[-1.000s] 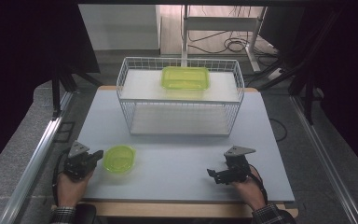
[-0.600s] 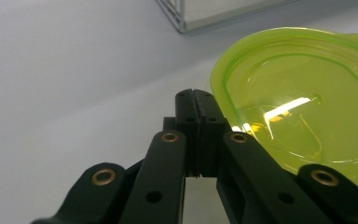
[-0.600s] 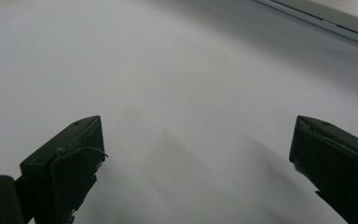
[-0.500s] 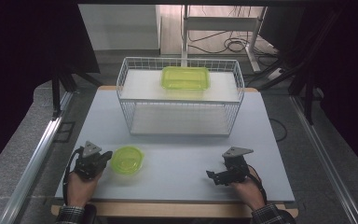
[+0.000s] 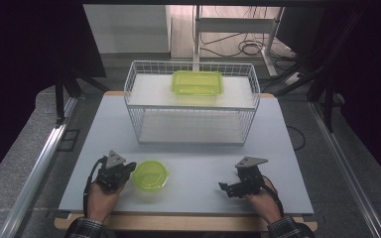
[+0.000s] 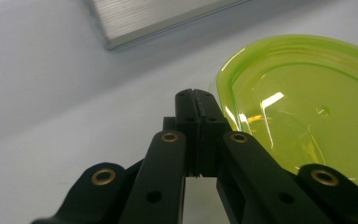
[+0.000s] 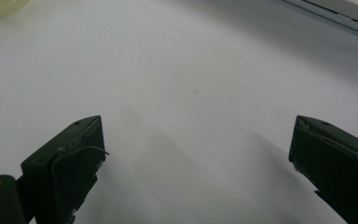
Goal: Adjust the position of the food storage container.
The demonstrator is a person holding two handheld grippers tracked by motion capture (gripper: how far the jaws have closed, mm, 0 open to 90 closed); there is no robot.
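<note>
A round, clear green container [image 5: 150, 175] lies on the white table [image 5: 203, 158] near its front left. My left gripper [image 5: 130, 168] sits just left of it, shut, tips against the rim. In the left gripper view the shut jaws [image 6: 196, 97] hold nothing, and the round green container [image 6: 303, 116] lies right beside them. My right gripper [image 5: 225, 188] rests at the front right, pointing left, open. Its wide-apart jaws [image 7: 198, 140] have only bare table between them.
A white wire basket [image 5: 191, 106] stands at the table's far middle with a rectangular green container [image 5: 197, 82] in it. A metal rail [image 5: 39, 163] runs along the table's left side. Cables lie on the floor behind the basket.
My left gripper has moved to the right along the table's front, and the round green container has slid to the right ahead of it. The right gripper has stayed put.
</note>
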